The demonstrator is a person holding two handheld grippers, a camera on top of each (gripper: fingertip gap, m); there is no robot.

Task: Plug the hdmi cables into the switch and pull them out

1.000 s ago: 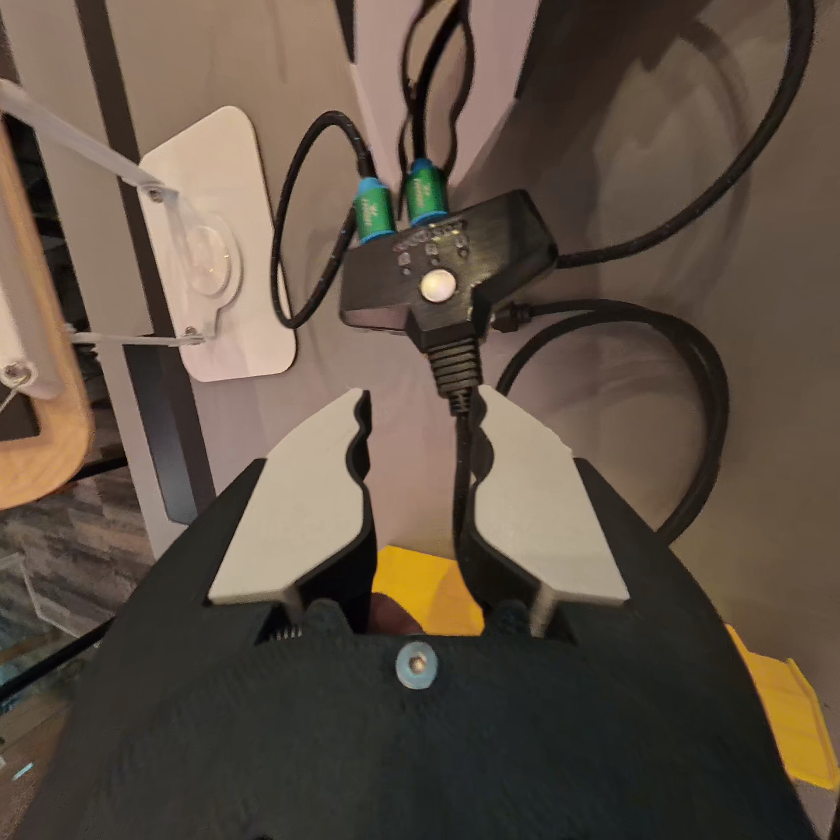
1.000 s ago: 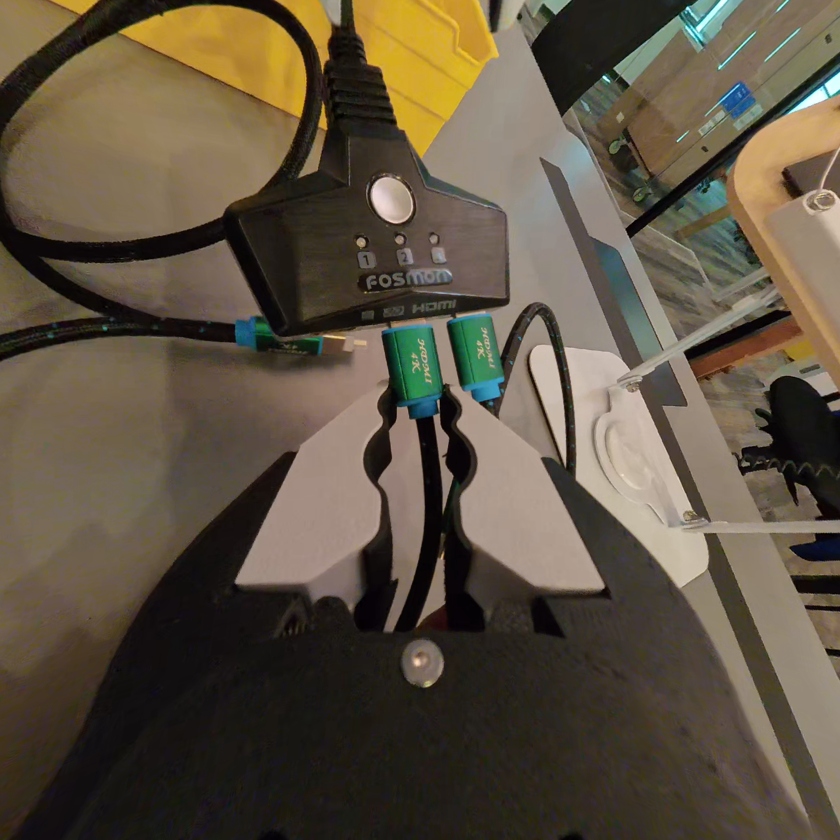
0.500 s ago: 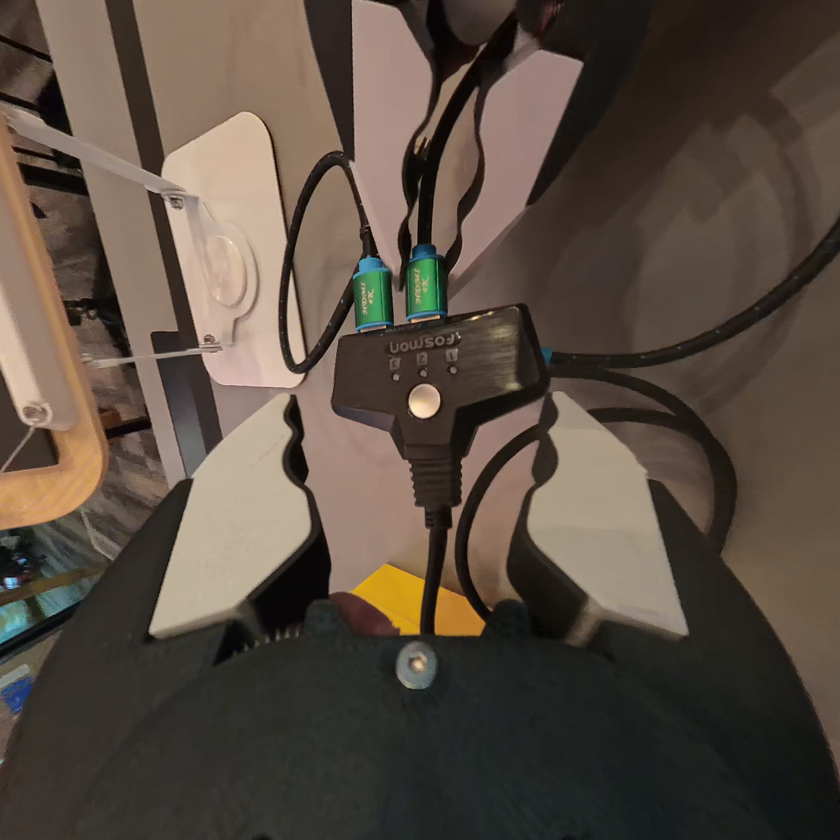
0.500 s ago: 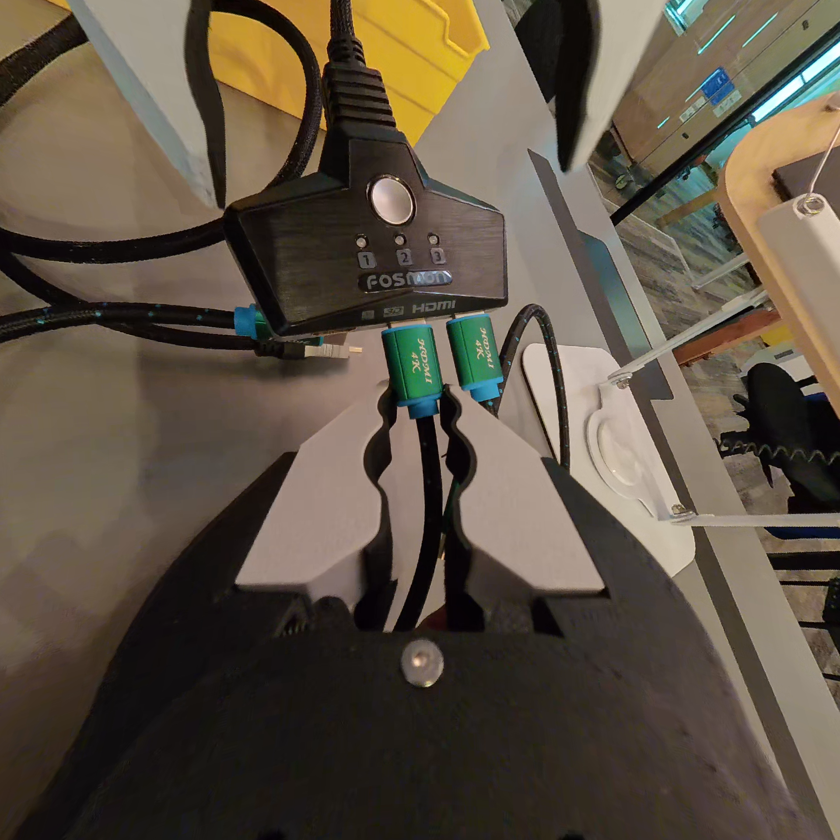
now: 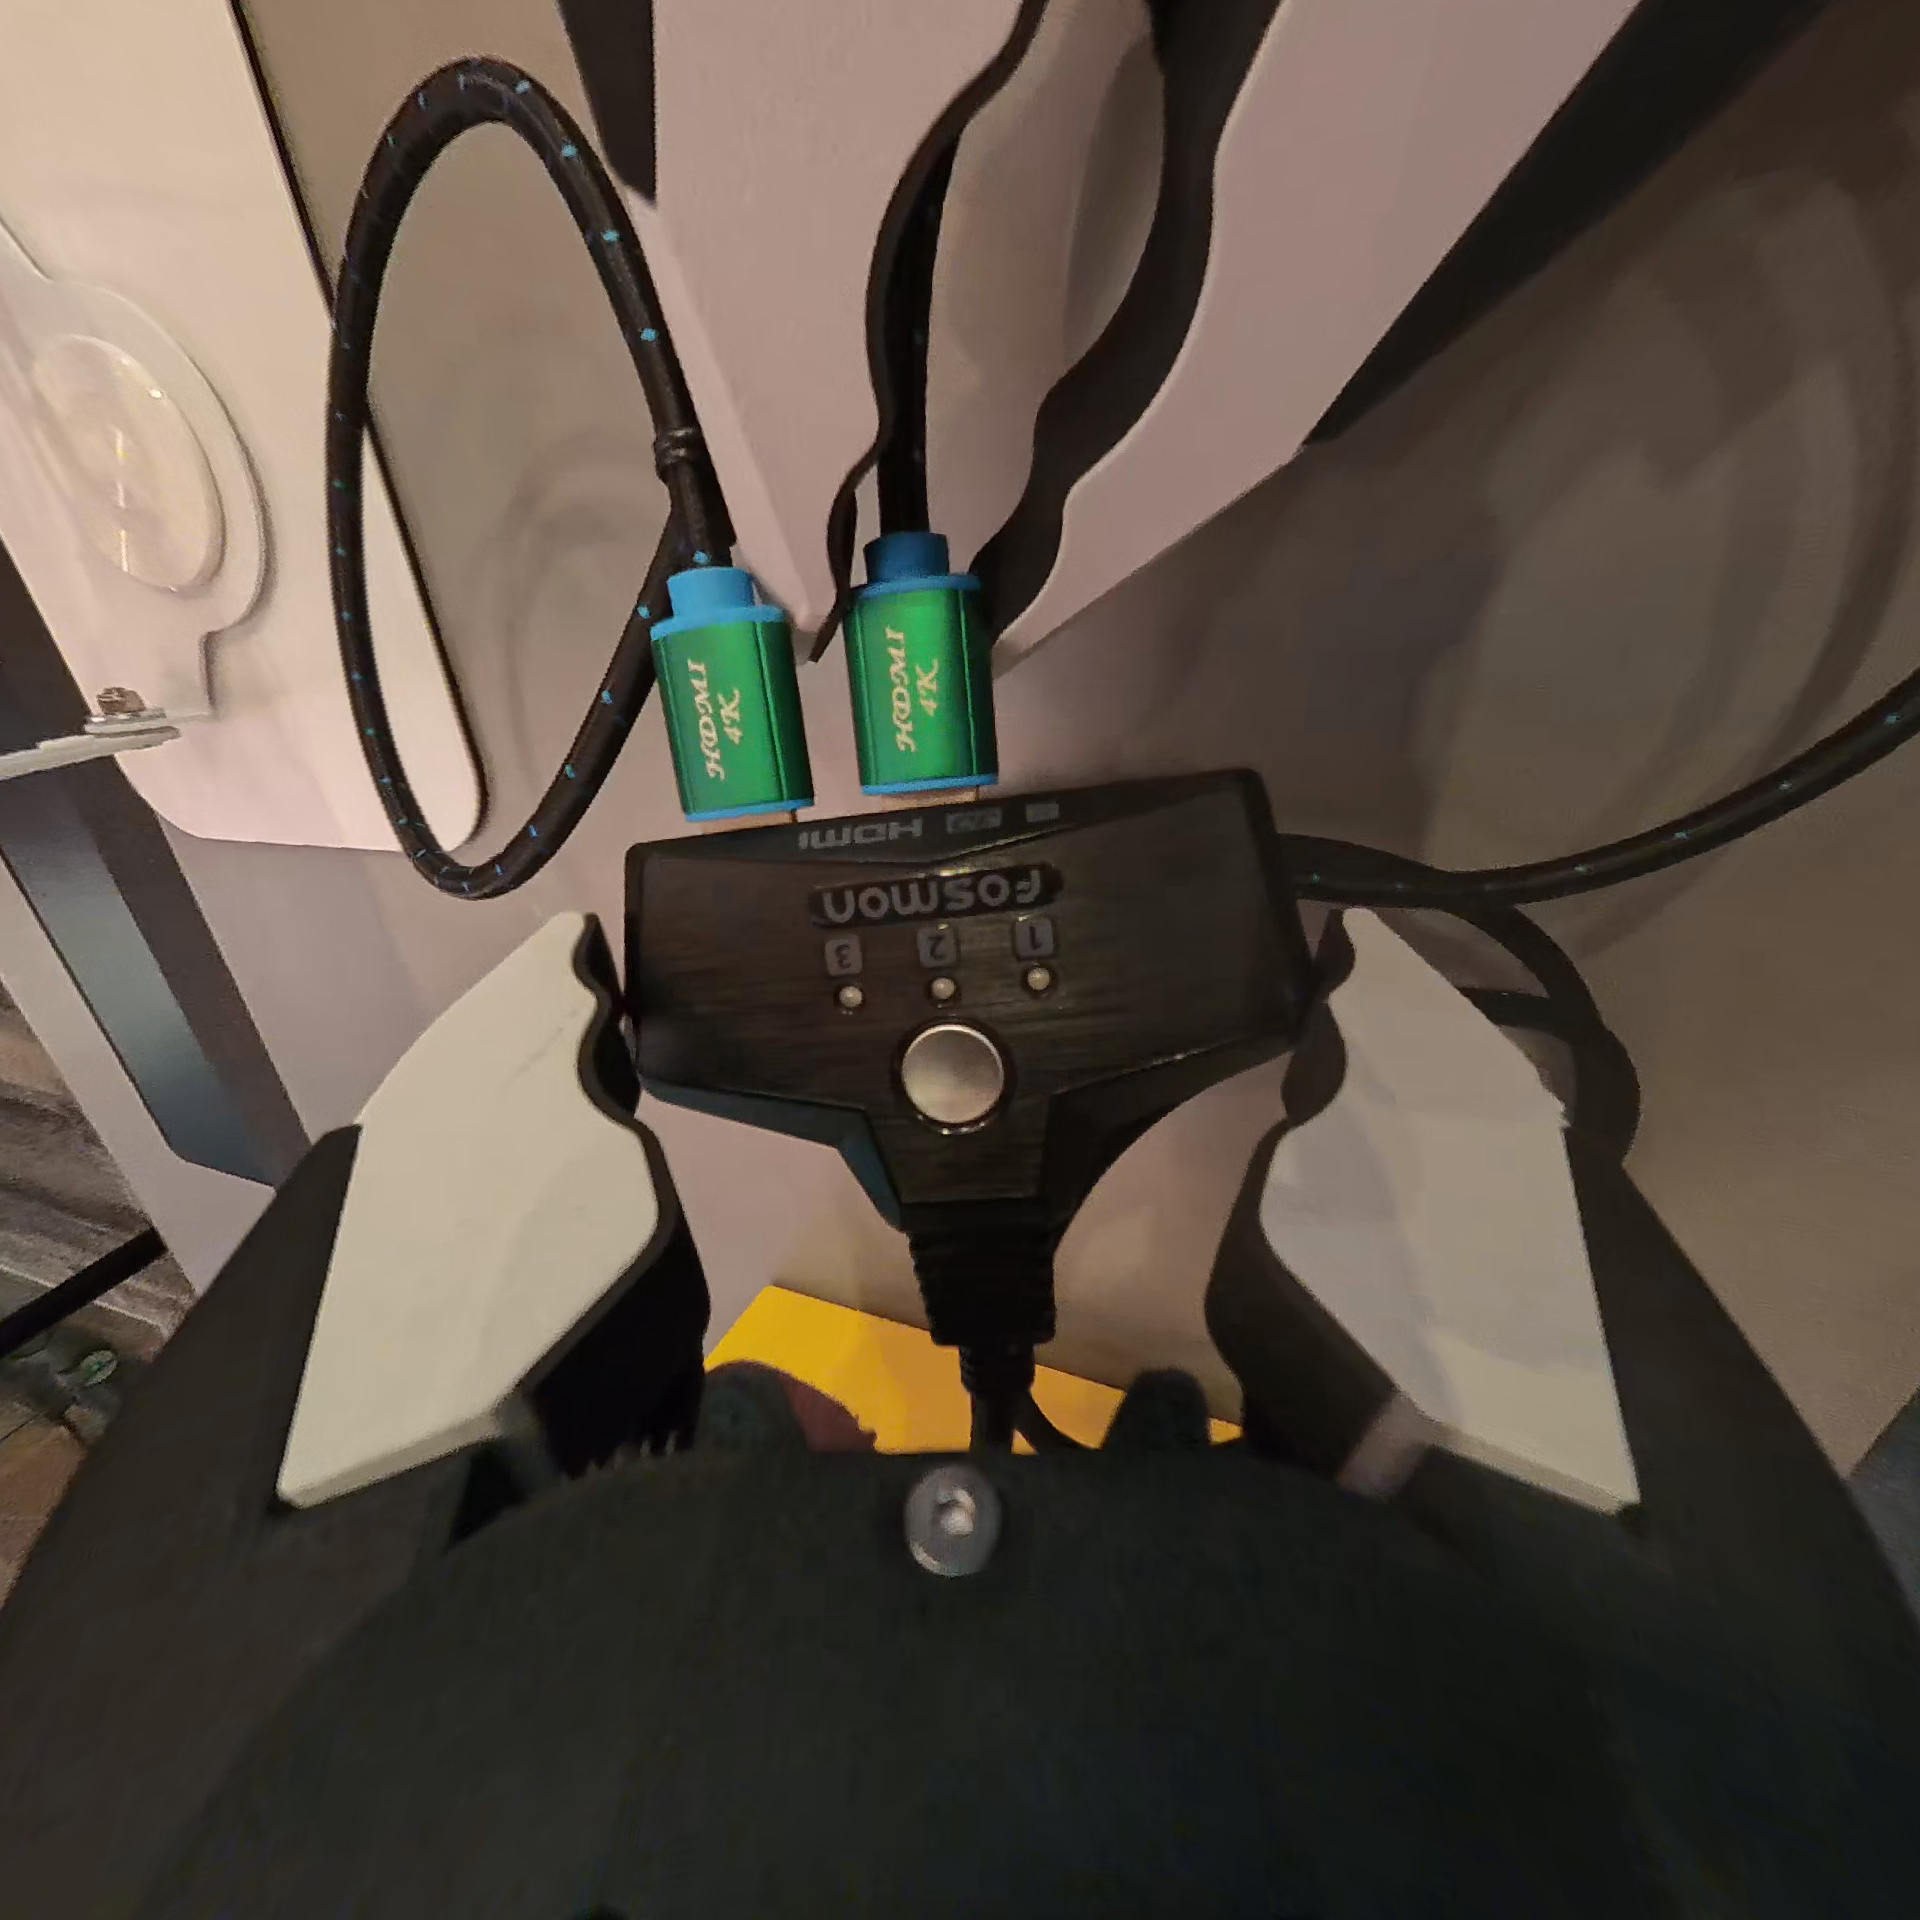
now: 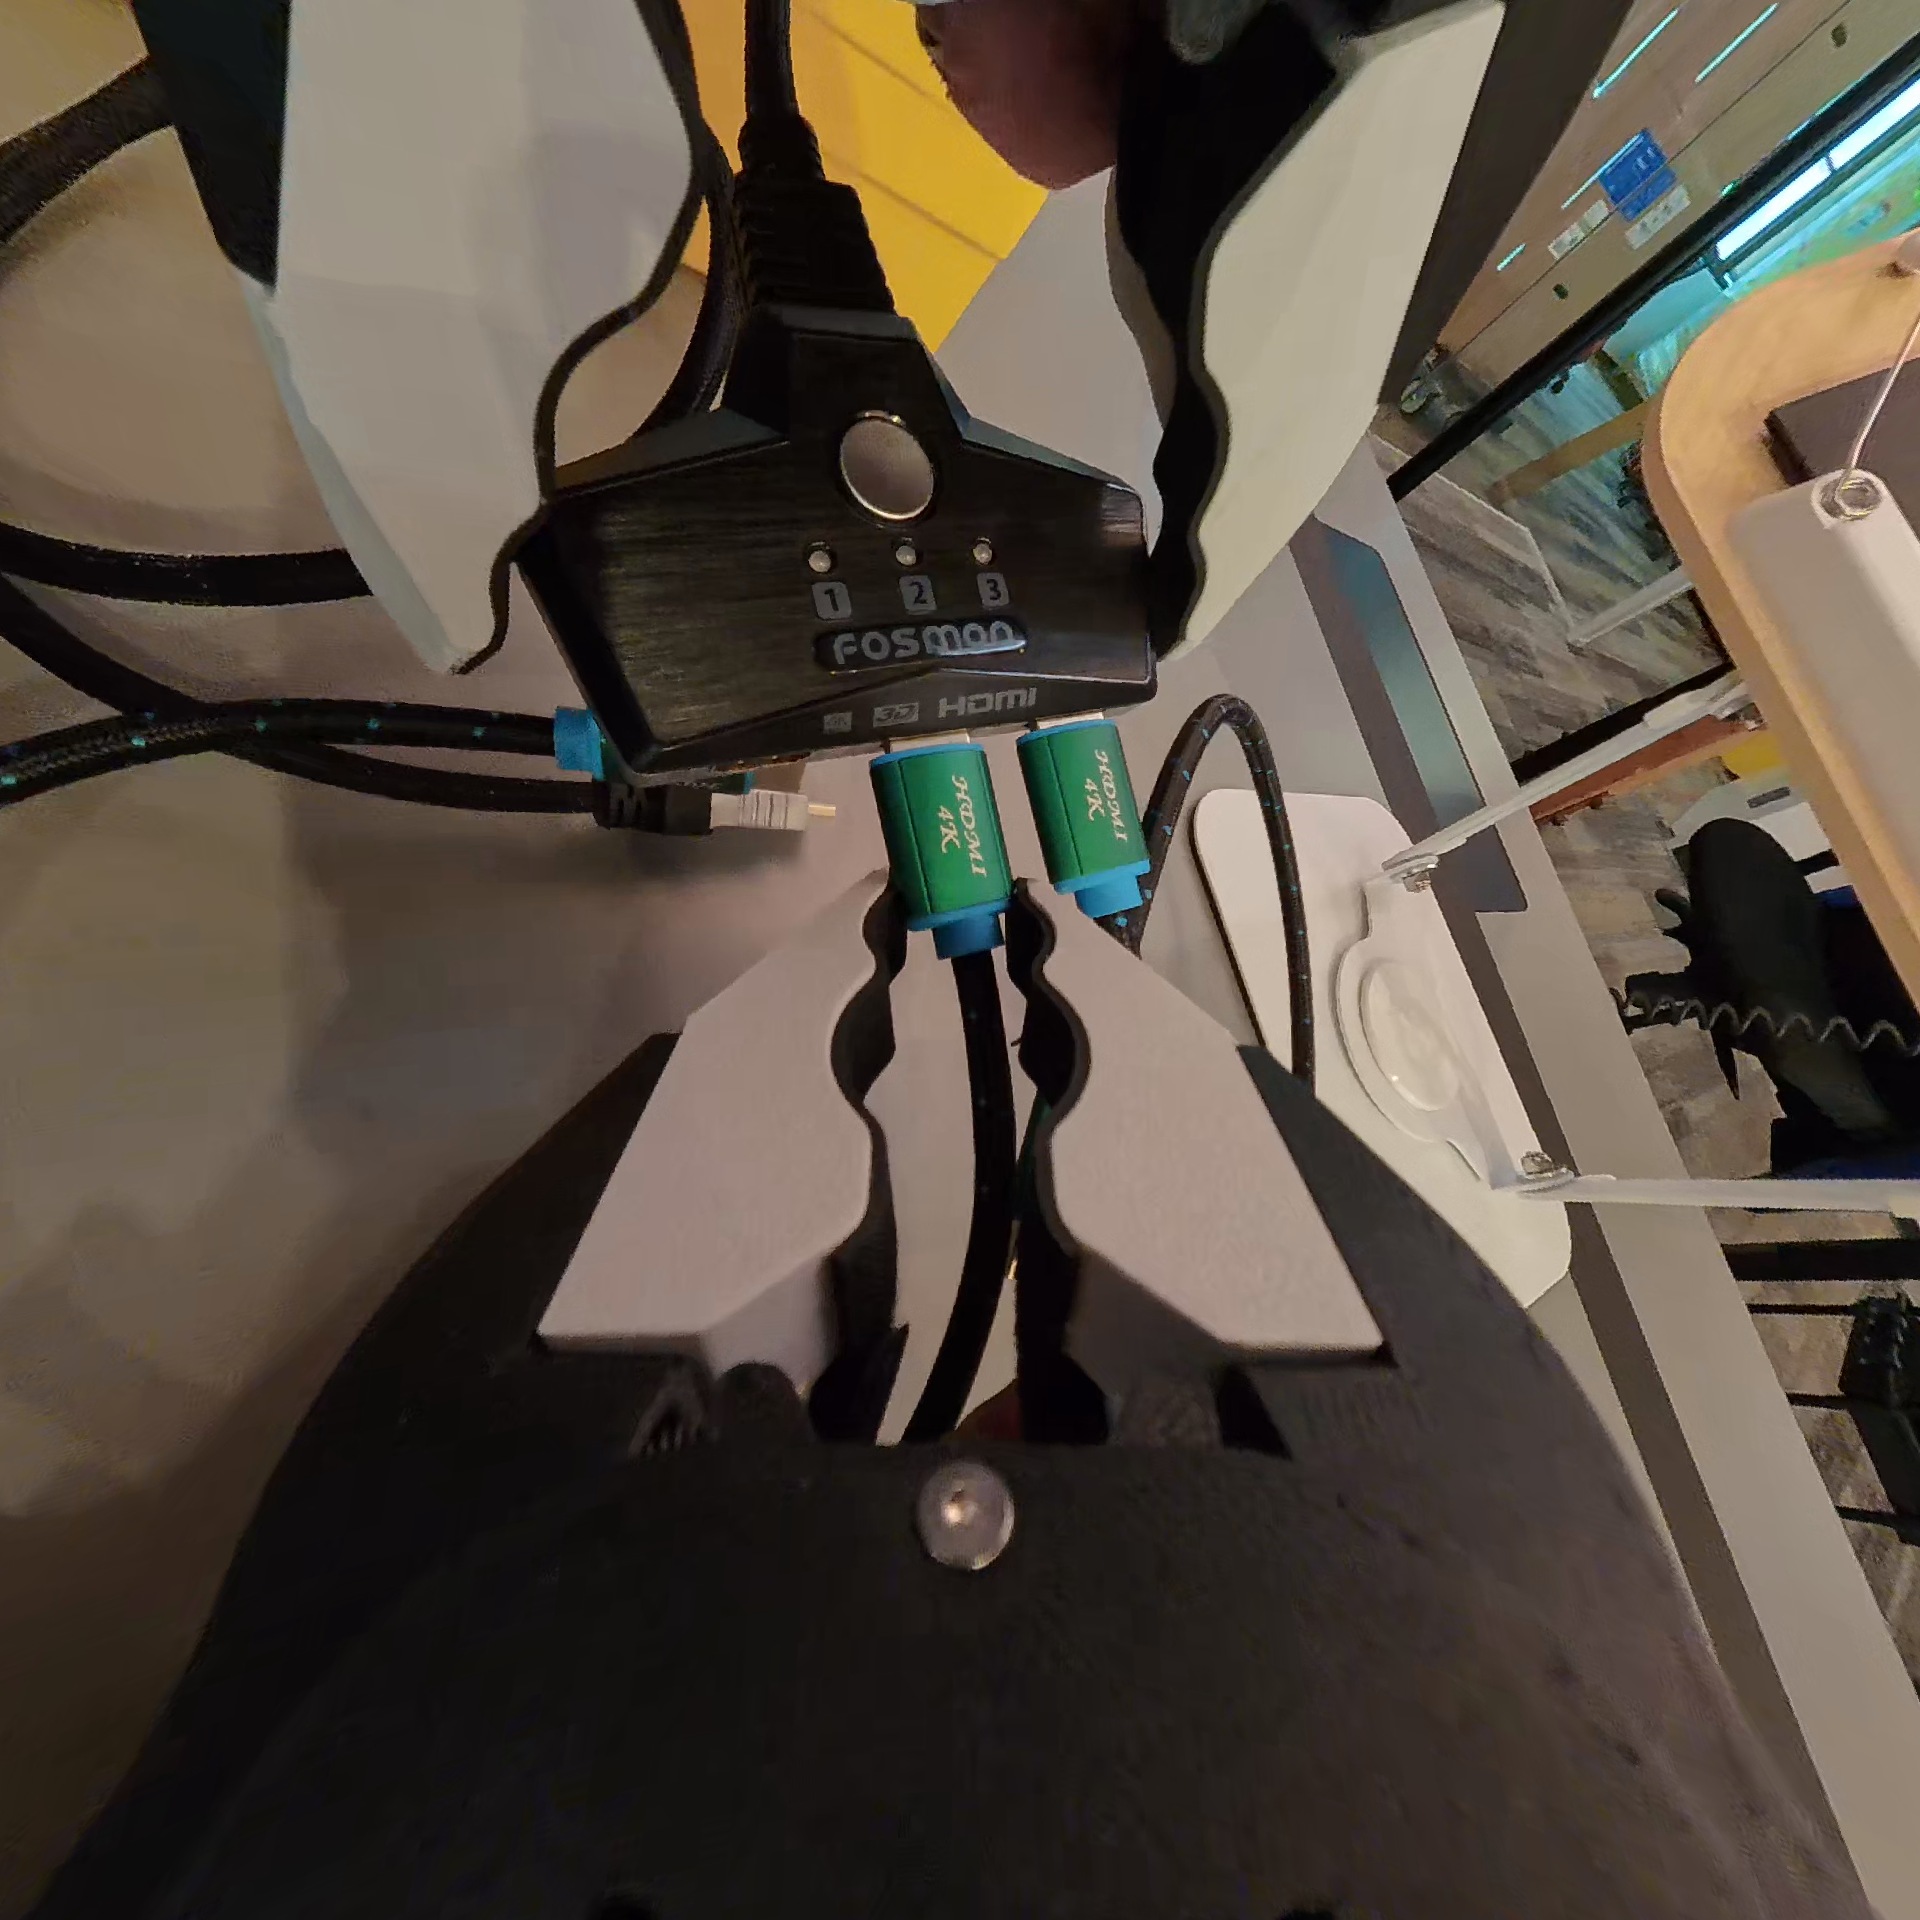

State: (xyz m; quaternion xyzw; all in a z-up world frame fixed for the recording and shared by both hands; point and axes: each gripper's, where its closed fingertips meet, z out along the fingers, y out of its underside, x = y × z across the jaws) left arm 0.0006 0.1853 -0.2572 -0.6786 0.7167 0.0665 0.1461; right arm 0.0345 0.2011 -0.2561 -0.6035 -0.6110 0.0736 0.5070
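In the left wrist view, a white plate with a clear plastic bracket (image 5: 114,457) is seen at the far left on the grey table (image 5: 1558,582). A braided black cable (image 5: 358,540) loops beside it and ends in a green plug (image 5: 732,717) seated in the black switch (image 5: 956,966). A second green plug (image 5: 920,696) is seated just right of the first. The switch lies between the fingers of the left gripper (image 5: 961,997), which is spread wide around its body; the left finger appears to touch the switch's edge, while contact on the right cannot be told. A yellow bin (image 5: 821,1351) shows below the switch's thick tail cable.

In the right wrist view, loose black cables (image 6: 208,748) lie at the left, one ending in an unplugged connector (image 6: 758,808) beside the switch (image 6: 831,603). The right gripper (image 6: 956,914) is closed narrowly on the cable (image 6: 987,1091) just behind the nearer green plug (image 6: 940,831).
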